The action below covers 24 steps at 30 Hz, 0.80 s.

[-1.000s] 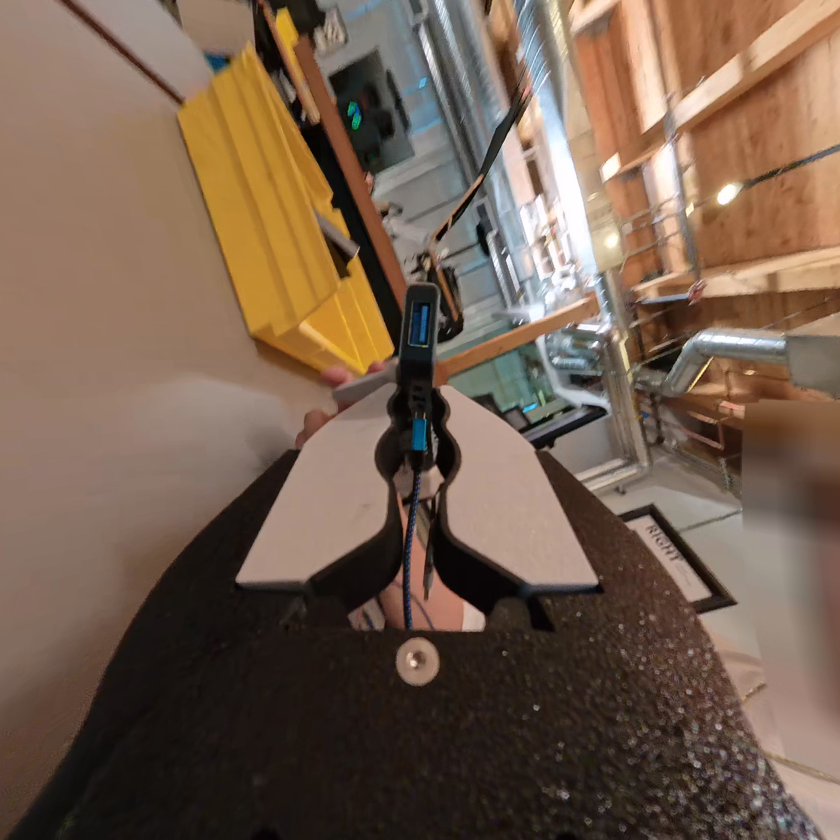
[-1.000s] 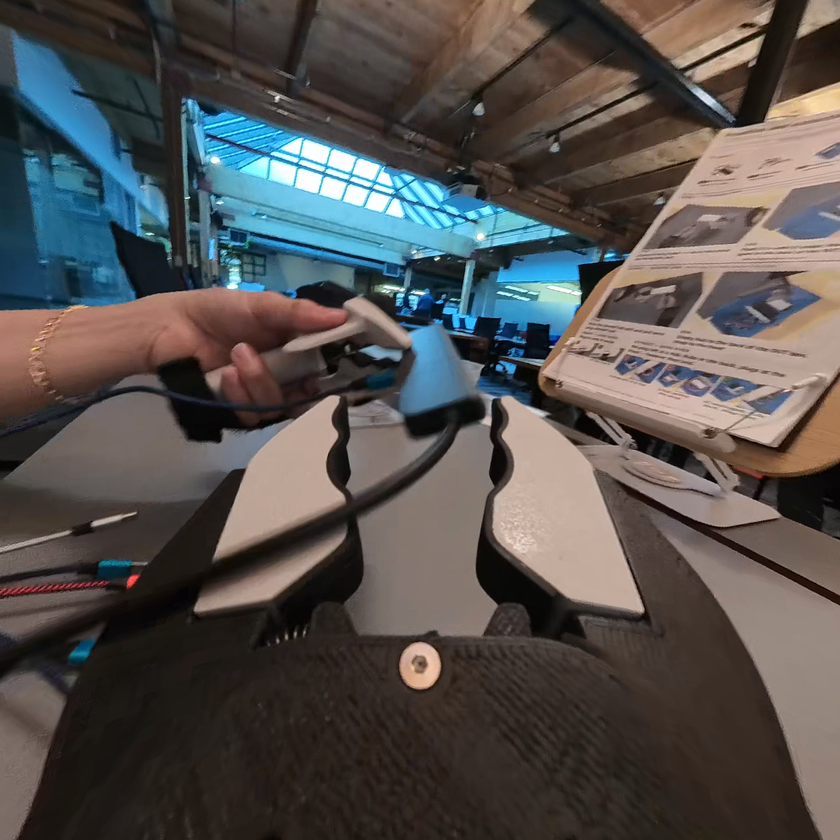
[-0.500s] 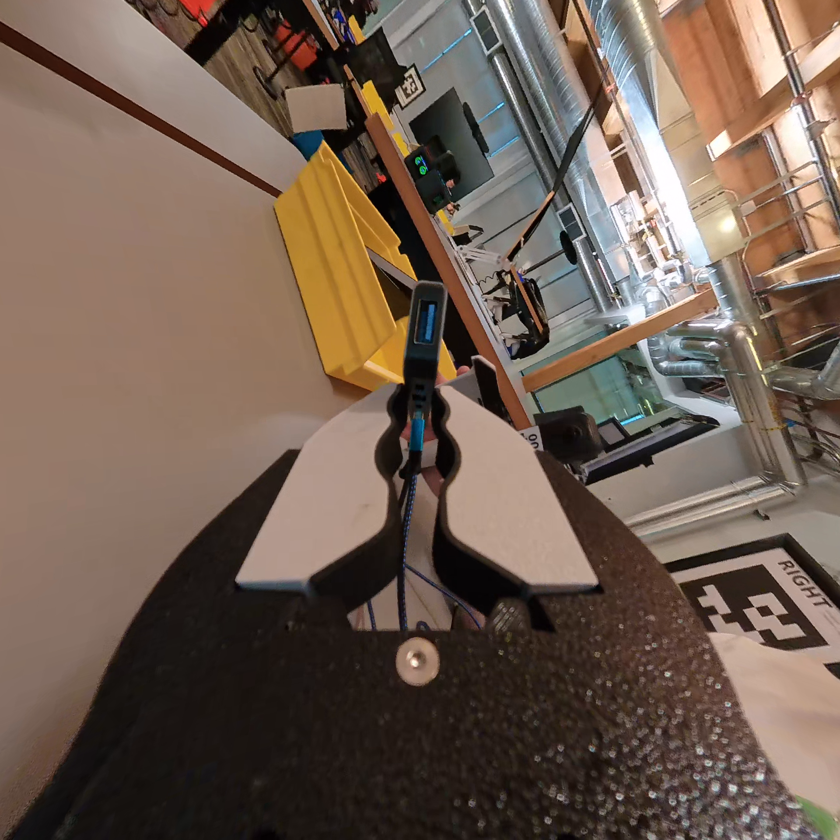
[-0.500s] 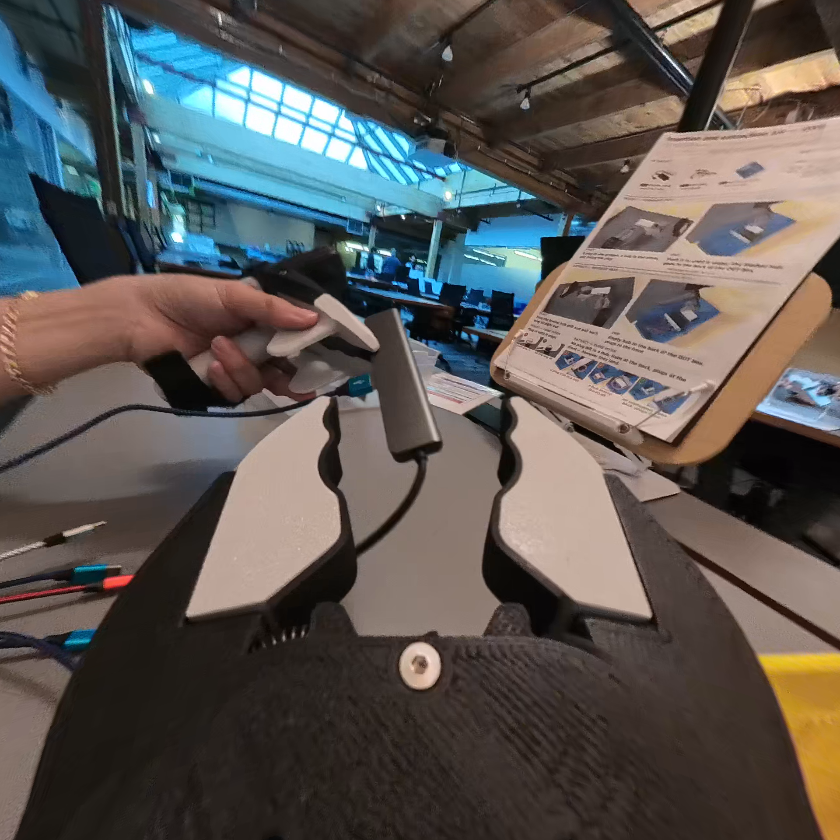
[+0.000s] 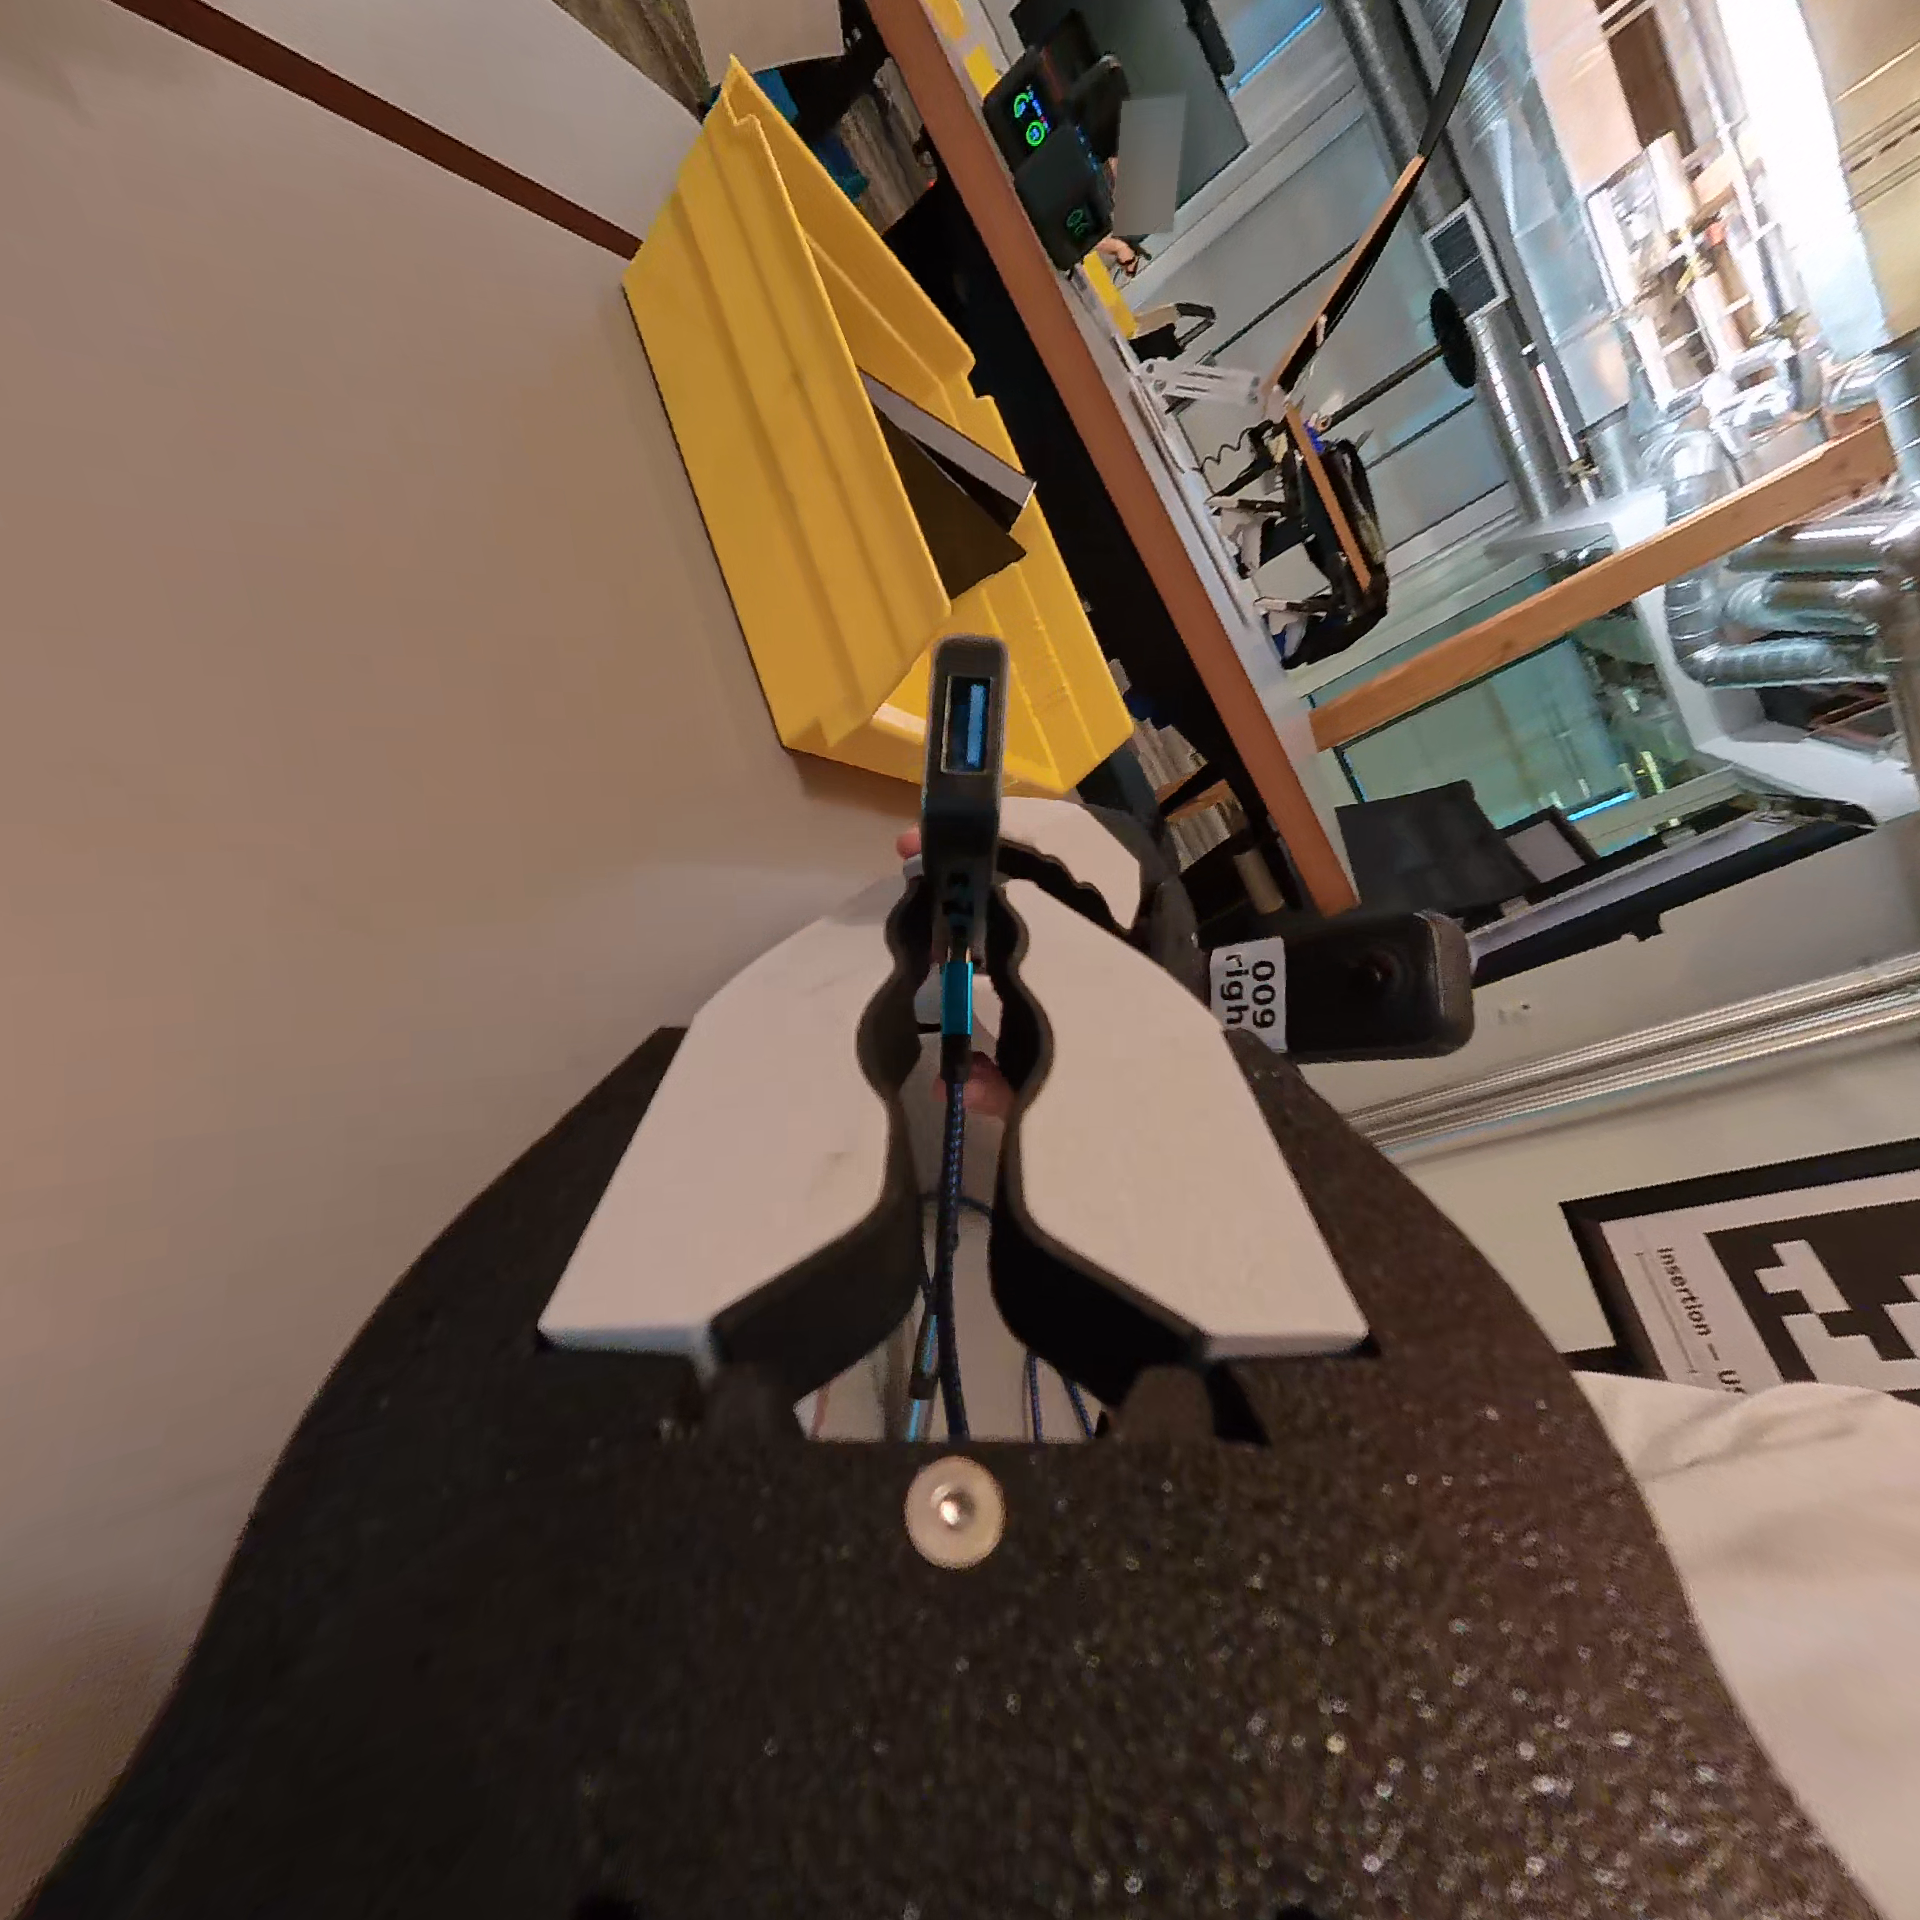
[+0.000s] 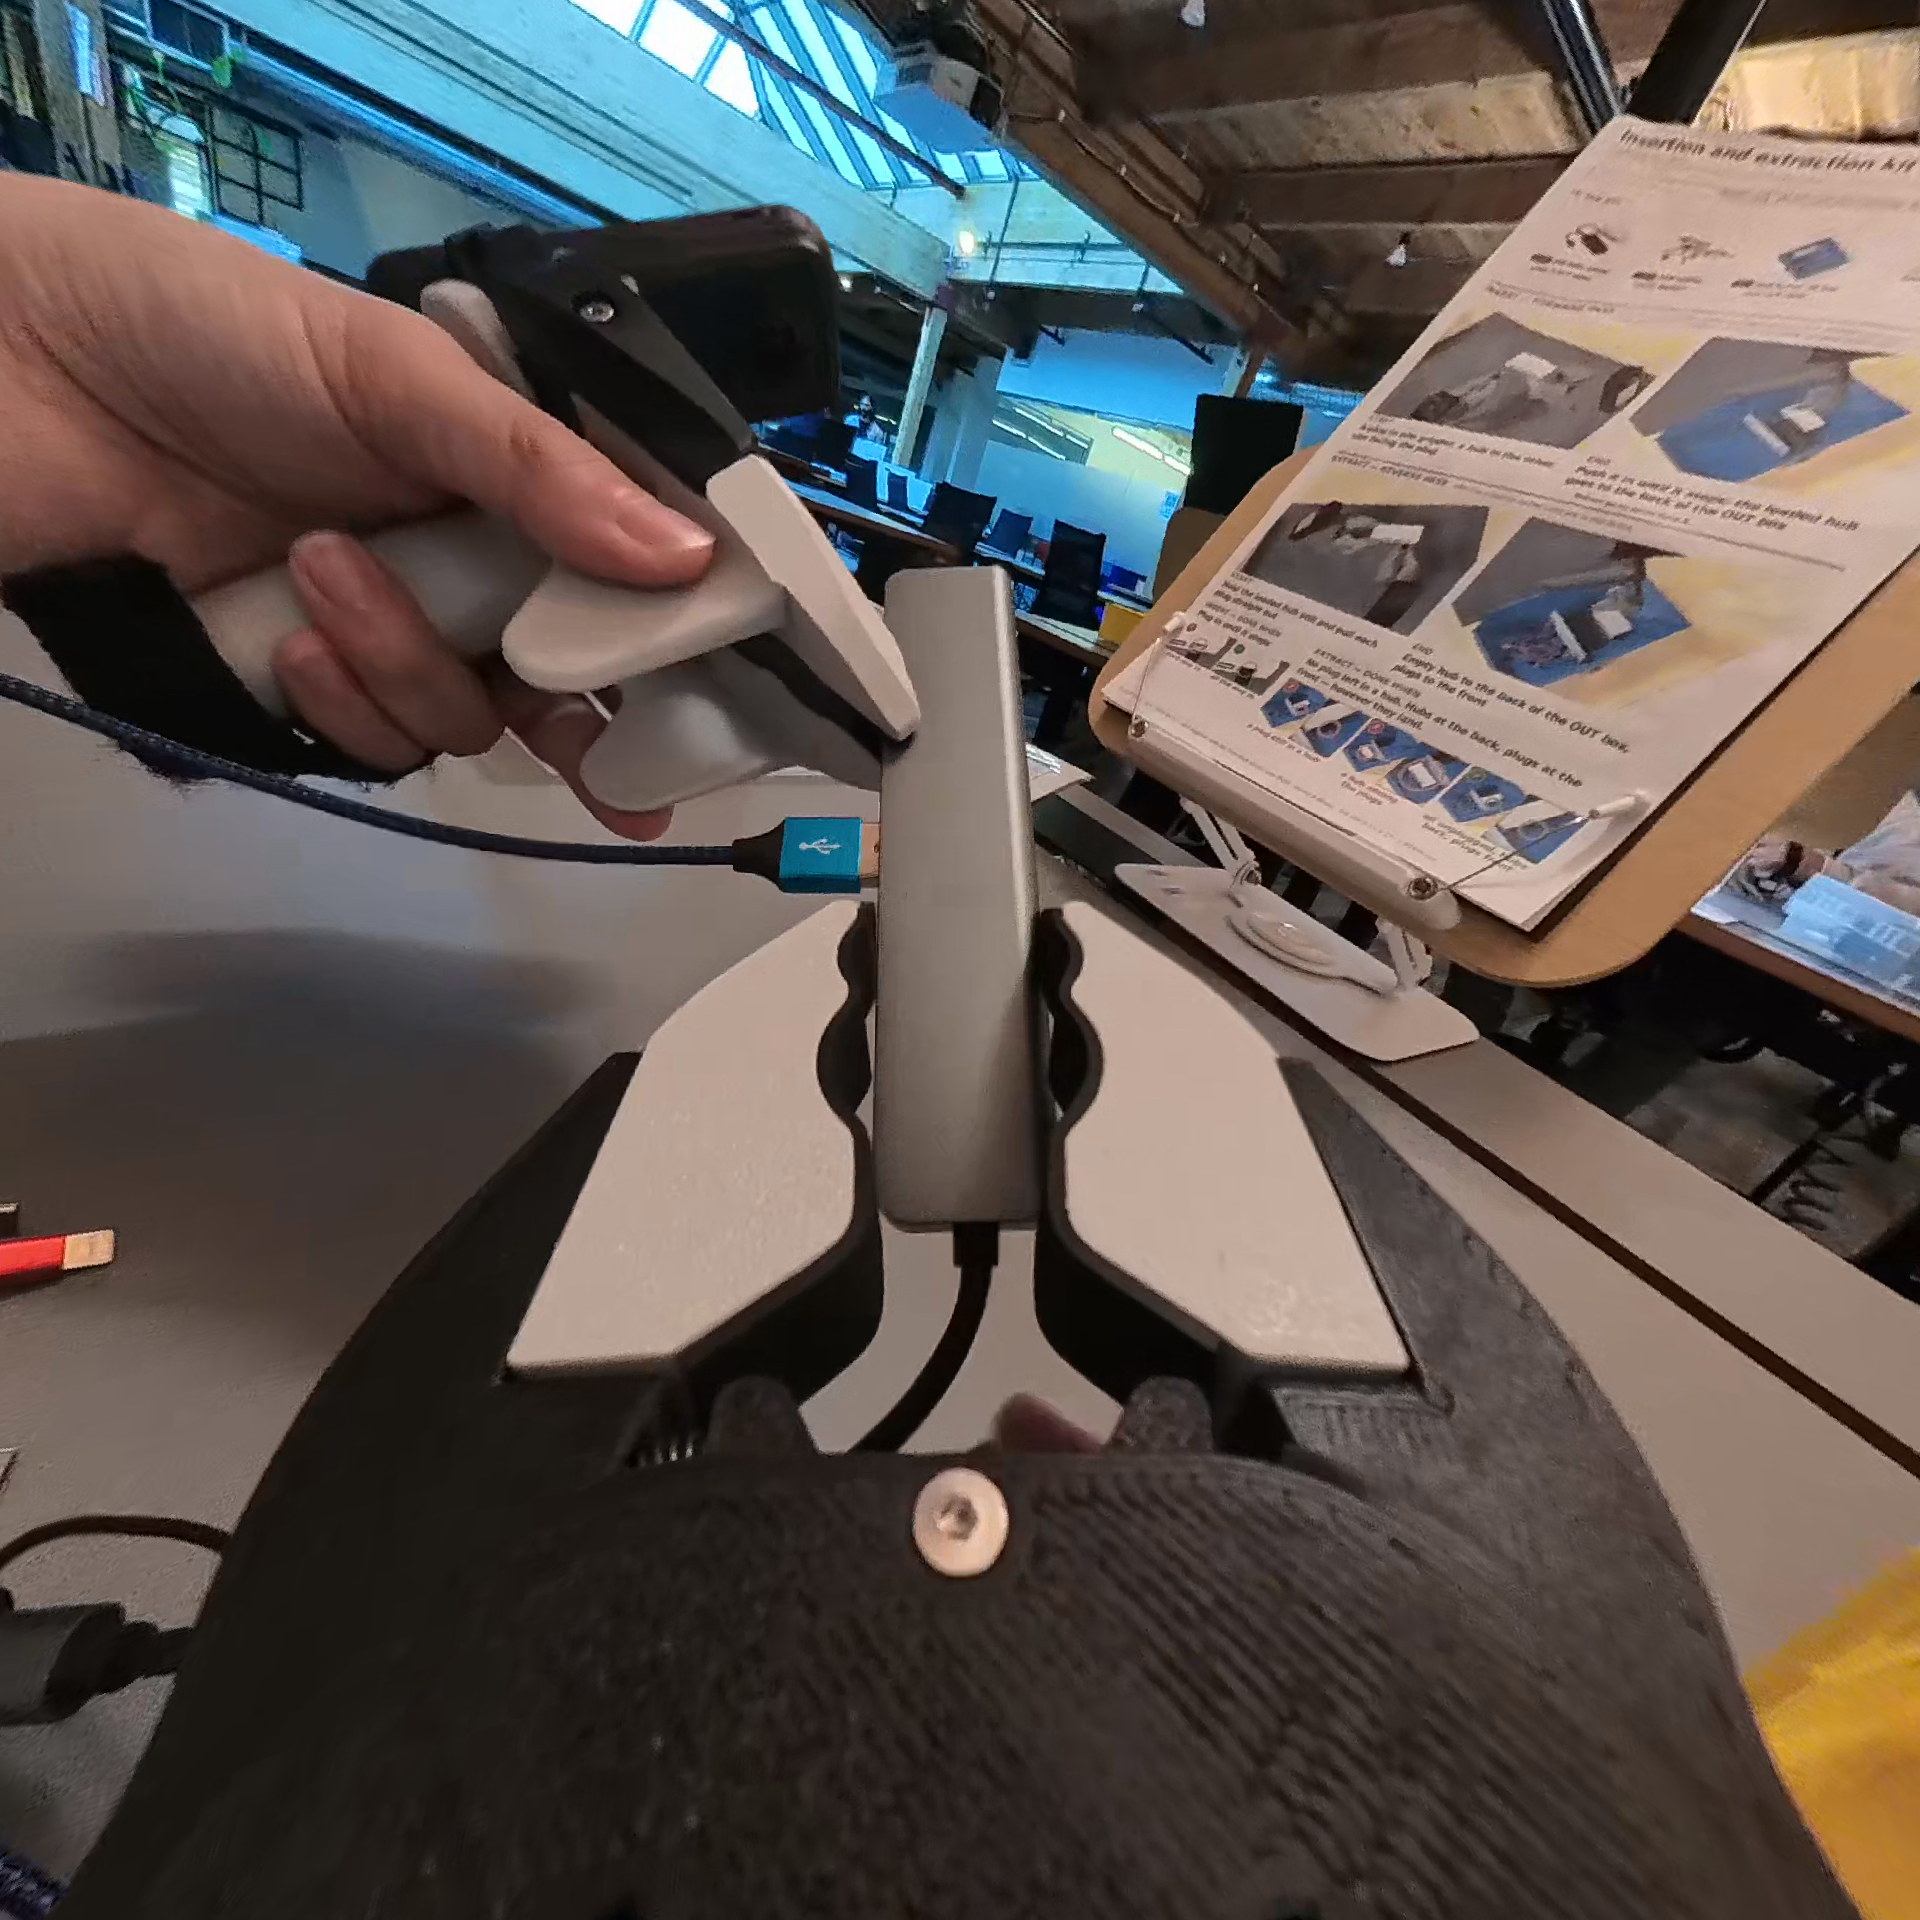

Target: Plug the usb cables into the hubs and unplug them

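A grey USB hub (image 6: 951,727) stands upright in the air between both grippers. My right gripper (image 6: 956,920) is shut on its lower half, with both pads against its wide faces. Its black cable (image 6: 935,1361) hangs down between the fingers. My left gripper (image 5: 958,894) is shut on the hub (image 5: 966,748), seen edge-on with a blue port at its end. In the right wrist view the left gripper (image 6: 873,717) pinches the hub's left edge higher up. A blue USB plug (image 6: 821,854) on a dark braided cable (image 6: 416,821) sits in the hub's side port; it also shows in the left wrist view (image 5: 956,997).
A yellow bin (image 5: 790,436) stands on the beige table (image 5: 312,727). An instruction sheet on a tilted stand (image 6: 1558,540) is at the right. A red cable end (image 6: 62,1252) and a black cable (image 6: 62,1652) lie at the left. A framed marker card (image 5: 1787,1288) lies nearby. Both grippers' tips are close together, under 4 cm apart.
My right gripper stood open around the hub and has now shut on its lower half. The left gripper has kept its hold and turned the hub upright.
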Motion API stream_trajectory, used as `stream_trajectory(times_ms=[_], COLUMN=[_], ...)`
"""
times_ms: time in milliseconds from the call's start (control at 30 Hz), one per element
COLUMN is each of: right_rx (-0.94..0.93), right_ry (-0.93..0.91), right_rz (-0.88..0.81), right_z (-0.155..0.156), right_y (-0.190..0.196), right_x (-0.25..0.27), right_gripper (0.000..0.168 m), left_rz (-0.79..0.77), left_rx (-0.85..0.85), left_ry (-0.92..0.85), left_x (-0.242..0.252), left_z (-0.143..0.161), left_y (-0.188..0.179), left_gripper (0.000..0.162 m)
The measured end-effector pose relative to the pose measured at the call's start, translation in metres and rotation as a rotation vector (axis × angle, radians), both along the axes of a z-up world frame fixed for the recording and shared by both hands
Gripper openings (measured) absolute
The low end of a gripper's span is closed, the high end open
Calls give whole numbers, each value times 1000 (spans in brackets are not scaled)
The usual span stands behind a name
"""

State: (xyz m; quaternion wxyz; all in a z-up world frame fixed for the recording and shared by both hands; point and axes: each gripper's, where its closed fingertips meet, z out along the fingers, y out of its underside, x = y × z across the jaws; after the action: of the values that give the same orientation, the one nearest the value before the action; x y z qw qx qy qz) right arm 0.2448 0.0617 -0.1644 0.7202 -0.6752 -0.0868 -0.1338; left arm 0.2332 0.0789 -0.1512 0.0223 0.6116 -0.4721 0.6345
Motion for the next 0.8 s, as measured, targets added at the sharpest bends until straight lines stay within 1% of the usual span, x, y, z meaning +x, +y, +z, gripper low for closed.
stream_trajectory(times_ms=[200,300,367,433,467,500,533,567,600,633,800], right_rx=[-48,-58,-53,-32,-35,-36,-51,-67,-62,-50,-95], right_ry=[149,186,211,218,215,204,183,166,158,161,139], right_rz=[-17,-41,-60,-99,-116,-142,-159,-164,-170,-171,-168], right_z=[-11,-12,-13,-11,-11,-11,-13,-15,-14,-12,-18], right_y=[7,8,7,4,2,1,0,1,1,1,2], right_x=[2,4,7,14,17,21,23,22,22,21,21], right_gripper=[30,30,30,30,30,30,30,30,30,30,30], left_rz=[5,-11,-26,-61,-79,-91,-98,-106,-105,-102,-117], left_rx=[109,147,247,406,487,549,580,584,584,594,607], left_ry=[7,-40,-73,-44,-8,12,-1,-33,-47,-37,18], left_x=[4,6,5,1,-2,-4,-5,-5,-5,-5,-7], left_z=[-4,1,-1,-16,-26,-33,-34,-31,-30,-32,-39], left_y=[3,2,-1,-3,-4,-5,-7,-12,-15,-15,-13], left_gripper=[10,10,25,36,40,33,19,10,10,5,3])
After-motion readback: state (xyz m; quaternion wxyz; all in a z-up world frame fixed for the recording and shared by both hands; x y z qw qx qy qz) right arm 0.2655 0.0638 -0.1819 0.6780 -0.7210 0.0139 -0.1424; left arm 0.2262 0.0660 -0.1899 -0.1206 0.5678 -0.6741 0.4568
